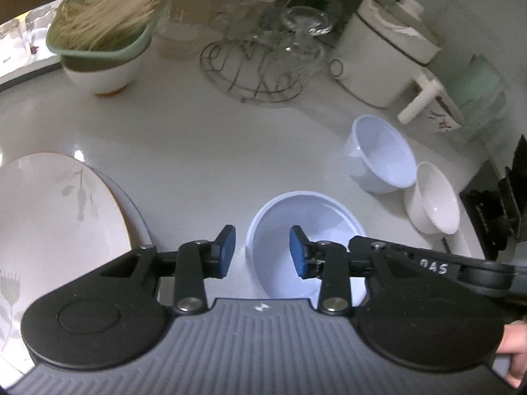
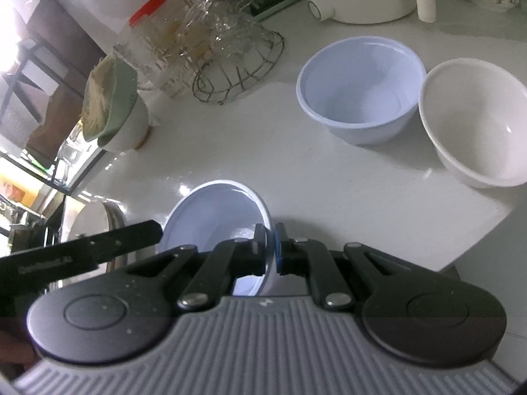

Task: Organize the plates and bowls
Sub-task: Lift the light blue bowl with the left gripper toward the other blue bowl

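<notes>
Pinching the near rim of a pale blue bowl [image 2: 217, 217], the right hand-held gripper [image 2: 269, 247] has its two pads shut tight on the thin wall, one inside and one outside. That bowl is tilted, its mouth turned toward the left of the right wrist view. The gripper points steeply down at the white worktop [image 2: 329, 181].

Small white characters on the black arm of the right tool, seen from the left wrist camera, read roughly "04S"; a line of small print on the other tool's arm is too blurred to read.

The left hand-held gripper [image 1: 262, 250] hangs partly open over the same bowl [image 1: 306, 217], its blue pads [image 1: 227, 250] apart and pressing on nothing; the left rim of the bowl shows in the gap between them. It too points downward. Fingers of a person's hand [image 1: 515, 355] show at the right edge of the tool's body.

To the left lies a white plate [image 1: 56, 230] with a grey leaf print, resting on a darker plate beneath.

Farther back, a second pale blue bowl [image 2: 359, 89] and a white bowl [image 2: 474, 121] stand touching, rim to rim. Beyond them are a wire rack [image 2: 237, 75] of clear glasses, a green-rimmed holder of chopsticks [image 1: 102, 23] and a white pot [image 1: 382, 56].
</notes>
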A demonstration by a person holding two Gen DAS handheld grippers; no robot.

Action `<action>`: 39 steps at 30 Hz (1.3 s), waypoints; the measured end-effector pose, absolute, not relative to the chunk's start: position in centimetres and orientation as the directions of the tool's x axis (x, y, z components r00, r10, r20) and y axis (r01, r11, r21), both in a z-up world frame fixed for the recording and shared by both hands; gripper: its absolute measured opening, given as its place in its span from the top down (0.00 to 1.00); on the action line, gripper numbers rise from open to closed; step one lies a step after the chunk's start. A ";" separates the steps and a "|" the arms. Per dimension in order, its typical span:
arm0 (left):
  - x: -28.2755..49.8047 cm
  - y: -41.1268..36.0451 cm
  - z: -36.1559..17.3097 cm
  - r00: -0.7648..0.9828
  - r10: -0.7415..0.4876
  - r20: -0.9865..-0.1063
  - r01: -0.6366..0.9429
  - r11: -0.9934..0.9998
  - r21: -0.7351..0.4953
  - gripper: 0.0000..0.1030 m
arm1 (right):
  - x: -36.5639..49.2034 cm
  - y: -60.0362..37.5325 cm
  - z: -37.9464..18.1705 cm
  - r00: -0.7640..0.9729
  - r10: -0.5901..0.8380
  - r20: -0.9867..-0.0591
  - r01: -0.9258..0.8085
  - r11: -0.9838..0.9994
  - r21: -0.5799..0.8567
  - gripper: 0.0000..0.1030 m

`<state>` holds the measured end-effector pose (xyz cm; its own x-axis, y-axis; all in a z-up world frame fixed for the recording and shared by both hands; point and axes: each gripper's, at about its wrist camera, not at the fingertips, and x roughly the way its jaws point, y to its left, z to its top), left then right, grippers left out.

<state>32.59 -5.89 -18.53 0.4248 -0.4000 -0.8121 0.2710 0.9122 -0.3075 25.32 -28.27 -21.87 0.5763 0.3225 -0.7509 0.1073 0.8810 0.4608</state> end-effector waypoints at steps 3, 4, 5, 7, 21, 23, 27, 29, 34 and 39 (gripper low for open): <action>32.6 -5.9 -19.4 0.423 -0.401 -0.812 0.269 0.912 -0.311 0.62 | 25.5 -28.4 -22.3 0.576 0.344 -0.741 0.118 0.863 0.492 0.93; 32.6 -6.0 -19.7 0.424 -0.401 -0.812 0.274 0.911 -0.307 0.63 | 25.6 -28.5 -22.3 0.579 0.348 -0.737 0.118 0.859 0.499 0.93; 32.6 -6.1 -20.0 0.423 -0.400 -0.813 0.277 0.912 -0.304 0.65 | 25.7 -28.5 -22.4 0.581 0.353 -0.734 0.120 0.854 0.506 0.93; 32.7 -6.1 -20.4 0.425 -0.393 -0.816 0.275 0.914 -0.297 0.65 | 26.0 -28.4 -22.5 0.583 0.360 -0.728 0.118 0.849 0.515 0.93; 34.1 -3.7 -20.2 0.466 -0.369 -0.804 0.240 0.928 -0.287 0.65 | 28.0 -25.9 -22.5 0.589 0.392 -0.707 0.038 0.860 0.509 0.90; 34.3 -3.6 -20.1 0.472 -0.358 -0.806 0.238 0.932 -0.275 0.65 | 28.2 -25.8 -22.4 0.593 0.386 -0.707 0.036 0.864 0.502 0.90; 34.5 -3.4 -19.3 0.471 -0.346 -0.812 0.233 0.936 -0.264 0.64 | 28.4 -25.8 -21.3 0.613 0.370 -0.698 0.027 0.873 0.487 0.75; 34.6 -3.1 -18.7 0.473 -0.342 -0.812 0.220 0.938 -0.268 0.61 | 28.3 -25.9 -20.7 0.625 0.344 -0.701 0.035 0.884 0.465 0.50; 34.5 -2.6 -16.3 0.491 -0.340 -0.802 0.203 0.940 -0.274 0.58 | 27.9 -26.4 -18.6 0.665 0.312 -0.679 0.035 0.894 0.446 0.48; 33.7 -2.5 -12.6 0.528 -0.350 -0.774 0.213 0.936 -0.279 0.58 | 26.9 -26.4 -15.3 0.724 0.264 -0.637 0.006 0.921 0.390 0.48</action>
<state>33.69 -2.46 -12.55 0.5275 -0.3505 -0.7739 0.2130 0.9364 -0.2789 26.87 -26.43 -15.31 0.7242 0.2645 -0.6368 0.0063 0.9209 0.3897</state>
